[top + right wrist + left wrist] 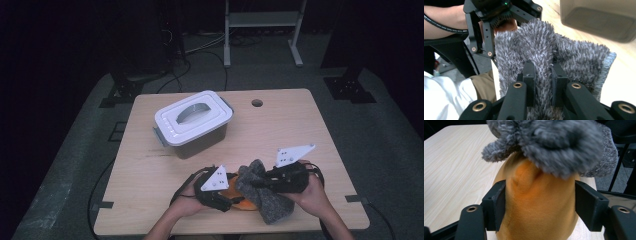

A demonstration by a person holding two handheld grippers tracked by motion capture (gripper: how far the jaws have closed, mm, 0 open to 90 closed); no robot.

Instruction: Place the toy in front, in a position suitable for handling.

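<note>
An orange fleece cloth [536,207] lies near the table's front edge, with a grey fuzzy cloth [262,197] draped over its far end. My left gripper [540,195] has a jaw on each side of the orange cloth, and both pads touch it. From the right, my right gripper [543,67] is shut on a raised fold of the grey cloth [536,42]. In the high view the left gripper [234,198] and the right gripper [257,184] face each other across the bundle, the orange cloth [235,194] peeking out from under the grey one.
A grey storage box with a white lid [194,120] stands at the back left of the wooden table [300,125]; its wall [599,20] shows past the grey cloth. A small round hole [257,103] is near the far edge. The person's forearms come in at the bottom.
</note>
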